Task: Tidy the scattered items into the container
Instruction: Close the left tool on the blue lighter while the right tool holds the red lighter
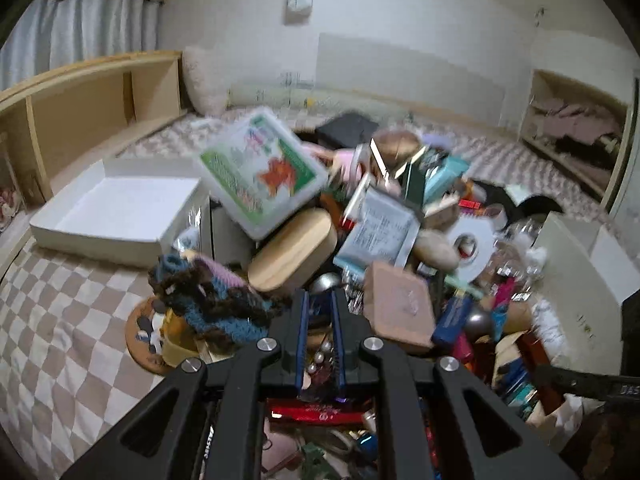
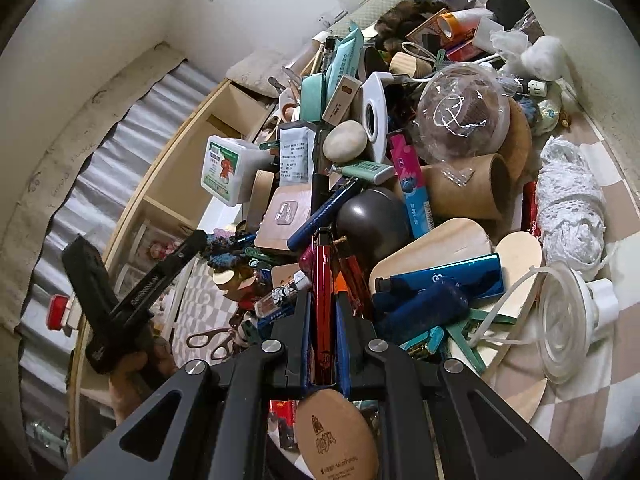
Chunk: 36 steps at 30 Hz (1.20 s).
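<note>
A big heap of mixed items lies on a checkered bed. An open white box sits at the heap's left. My left gripper hovers over the heap's near side, its jaws a small gap apart with nothing between them; pearls and clutter show below. My right gripper is shut on a shiny red slim case and holds it over the heap. The left gripper's handle shows in the right wrist view, held by a hand.
A wooden oval box, a green-printed plastic case and knitted yarn lie near the left gripper. A wooden shelf headboard runs along the left. A second white box stands at the right.
</note>
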### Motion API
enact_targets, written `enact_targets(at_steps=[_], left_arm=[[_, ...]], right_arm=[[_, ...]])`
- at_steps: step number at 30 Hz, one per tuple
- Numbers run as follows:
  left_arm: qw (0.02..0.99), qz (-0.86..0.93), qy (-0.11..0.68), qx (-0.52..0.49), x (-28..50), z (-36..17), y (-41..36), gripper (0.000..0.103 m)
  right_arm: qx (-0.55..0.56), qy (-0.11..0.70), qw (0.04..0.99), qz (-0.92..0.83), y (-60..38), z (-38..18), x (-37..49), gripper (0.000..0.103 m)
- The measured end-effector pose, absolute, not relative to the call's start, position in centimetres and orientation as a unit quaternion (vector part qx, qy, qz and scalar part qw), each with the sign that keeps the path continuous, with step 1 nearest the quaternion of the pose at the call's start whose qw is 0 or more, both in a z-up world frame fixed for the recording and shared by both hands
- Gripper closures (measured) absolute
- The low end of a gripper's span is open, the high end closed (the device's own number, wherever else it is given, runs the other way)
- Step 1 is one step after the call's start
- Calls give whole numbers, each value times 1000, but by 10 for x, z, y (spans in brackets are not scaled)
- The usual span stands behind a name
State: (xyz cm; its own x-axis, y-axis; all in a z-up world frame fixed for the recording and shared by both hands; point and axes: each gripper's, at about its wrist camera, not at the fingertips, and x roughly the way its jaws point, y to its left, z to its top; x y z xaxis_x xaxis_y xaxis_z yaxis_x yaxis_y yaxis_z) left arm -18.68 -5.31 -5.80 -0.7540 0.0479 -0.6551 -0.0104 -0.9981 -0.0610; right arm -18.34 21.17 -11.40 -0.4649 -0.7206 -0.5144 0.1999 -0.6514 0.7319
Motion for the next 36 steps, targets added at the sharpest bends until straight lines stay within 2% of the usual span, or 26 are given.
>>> enact_targets(at_steps=[2,3,4,6,7,14,16,19,29,33,36], left_arm=[[11,927,-19,-376,-193,-65,-53,85],[7,923,-14,-384,-196,-68,-52,73],[5,921,-1,-390,-198,-69,-50,56],[5,916,34,-399,-203,-71,-45,40],[5,914,47,-403,-205,-72,-43,40],[19,913,29,-407,-212,-80,-48,42],[24,916,37,-399,-212,-78,-45,55],[28,916,55,-397,-214,-79,-41,68],[63,912,67,-400,-221,-82,-52,70],[97,907,61,-406,-217,-83,-56,89],[113,903,55,-412,-217,-83,-55,90]], right_arm=[[431,-305,286,-800,213,-115,-183,90],[431,-307,285,-799,214,-116,-184,90],[431,-309,285,-798,215,-116,-184,90],[431,-313,284,-797,218,-117,-185,90],[431,-314,284,-797,219,-118,-185,90],[429,-329,289,-790,224,-119,-188,90],[429,-327,292,-790,224,-119,-188,90],[429,-329,296,-787,224,-119,-188,90],[432,-337,300,-781,227,-120,-188,90],[435,-336,300,-779,226,-121,-189,90],[435,-337,301,-779,226,-121,-189,90]])
